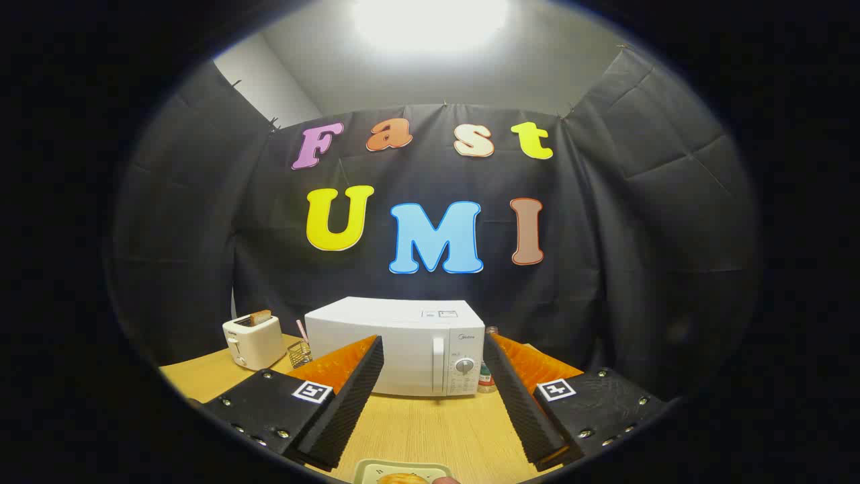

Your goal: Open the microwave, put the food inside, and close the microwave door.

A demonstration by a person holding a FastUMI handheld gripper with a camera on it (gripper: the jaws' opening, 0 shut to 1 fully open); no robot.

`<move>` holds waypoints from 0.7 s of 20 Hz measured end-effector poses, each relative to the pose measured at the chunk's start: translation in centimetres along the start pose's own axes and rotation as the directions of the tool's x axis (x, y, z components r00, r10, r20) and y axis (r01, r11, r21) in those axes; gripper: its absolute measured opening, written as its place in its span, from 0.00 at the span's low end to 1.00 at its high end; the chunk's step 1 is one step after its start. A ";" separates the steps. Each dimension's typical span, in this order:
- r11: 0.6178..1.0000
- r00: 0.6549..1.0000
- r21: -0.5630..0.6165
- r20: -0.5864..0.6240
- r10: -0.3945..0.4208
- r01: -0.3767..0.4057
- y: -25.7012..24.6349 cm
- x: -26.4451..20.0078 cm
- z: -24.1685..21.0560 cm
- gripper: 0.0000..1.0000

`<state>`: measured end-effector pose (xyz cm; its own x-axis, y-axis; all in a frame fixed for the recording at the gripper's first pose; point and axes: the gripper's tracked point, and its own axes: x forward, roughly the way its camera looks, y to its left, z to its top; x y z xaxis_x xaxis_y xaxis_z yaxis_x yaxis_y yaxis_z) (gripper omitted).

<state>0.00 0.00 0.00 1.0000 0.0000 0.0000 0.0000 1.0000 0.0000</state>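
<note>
**Squarely ahead: closed microwave facing the spread fingers**

Straight beyond the gripper (433,346), in the lower middle of the frame, the white microwave (396,346) stands on the wooden counter (430,430). Its door is shut and faces the camera, its long axis runs left to right, and the vertical handle (438,363) and round dial (464,366) sit at its right end. The two black ribbed fingers (353,396) are spread wide, holding nothing. At the bottom centre, between them, a pale plate (376,468) carries golden-brown food (402,478). Left of the microwave stand a cream toaster (252,341) with a slice poking up and a small wire basket (300,352). A bottle (486,378) stands just beside the microwave's right end.
</note>
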 end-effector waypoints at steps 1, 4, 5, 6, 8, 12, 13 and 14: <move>1.000 1.000 -0.001 0.001 0.000 0.000 0.2 -0.1 0.1 0.96; 1.000 1.000 0.005 0.013 -0.006 0.006 0.2 -0.3 0.6 0.96; 1.000 1.000 0.009 0.016 -0.009 0.009 0.2 -0.4 0.7 0.95; 1.000 1.000 0.010 0.016 -0.012 0.012 0.2 -0.4 0.7 0.96; 1.000 1.000 0.015 0.018 -0.017 0.016 0.3 -0.4 0.8 0.96; 1.000 1.000 0.018 0.015 -0.024 0.024 0.4 -0.4 0.9 0.96; 1.000 1.000 0.018 0.015 -0.024 0.024 0.4 -0.4 0.7 0.95; 0.999 1.000 0.020 0.014 -0.025 0.025 0.5 -0.4 0.7 0.95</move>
<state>-0.35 0.52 0.67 0.9996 -0.0253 0.0135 0.0250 0.9995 0.0195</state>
